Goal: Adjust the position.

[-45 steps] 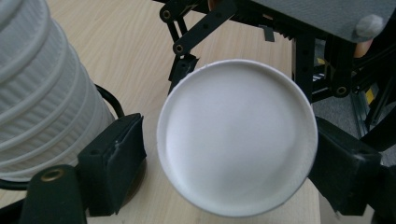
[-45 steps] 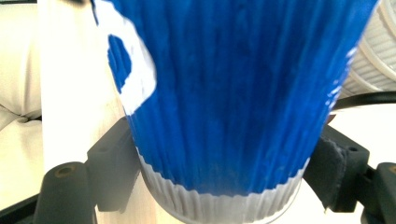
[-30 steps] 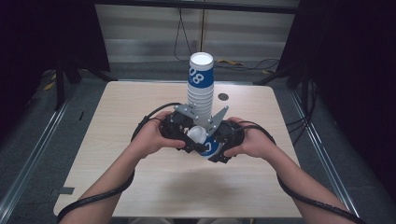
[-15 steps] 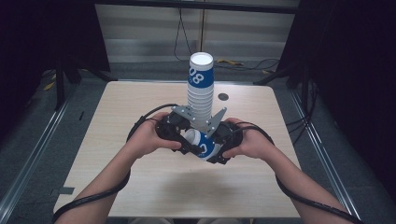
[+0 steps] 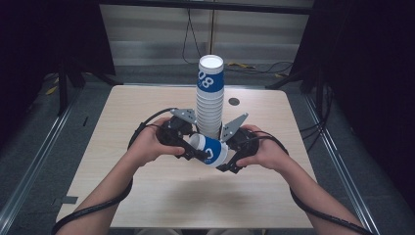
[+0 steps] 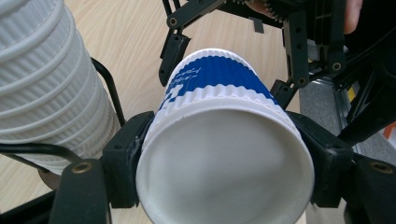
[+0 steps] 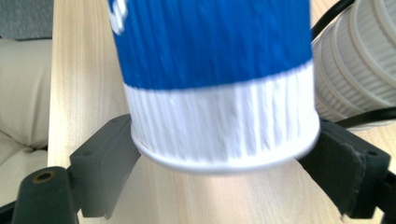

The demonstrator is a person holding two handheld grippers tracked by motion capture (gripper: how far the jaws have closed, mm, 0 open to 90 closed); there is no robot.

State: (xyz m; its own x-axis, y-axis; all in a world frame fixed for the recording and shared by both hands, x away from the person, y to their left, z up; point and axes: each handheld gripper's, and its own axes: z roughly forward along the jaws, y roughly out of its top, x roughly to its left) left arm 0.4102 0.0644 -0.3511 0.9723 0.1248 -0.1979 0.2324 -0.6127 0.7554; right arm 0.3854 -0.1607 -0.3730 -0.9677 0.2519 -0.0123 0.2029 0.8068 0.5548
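From the high view I see the blue-and-white cup (image 5: 209,150) lying on its side, held between my left gripper (image 5: 192,148) and right gripper (image 5: 226,157) above the counter (image 5: 147,196). The tall cup stack (image 5: 209,98) stands at twelve o'clock from it, just behind.

In the left gripper view, my jaws have just been closing and now clamp the cup (image 6: 224,154) at nine and three o'clock near its base; the stack (image 6: 51,79) rises at ten o'clock.

In the right gripper view, blurred, the cup's rim end (image 7: 219,93) sits between my jaws; they seem to press it.
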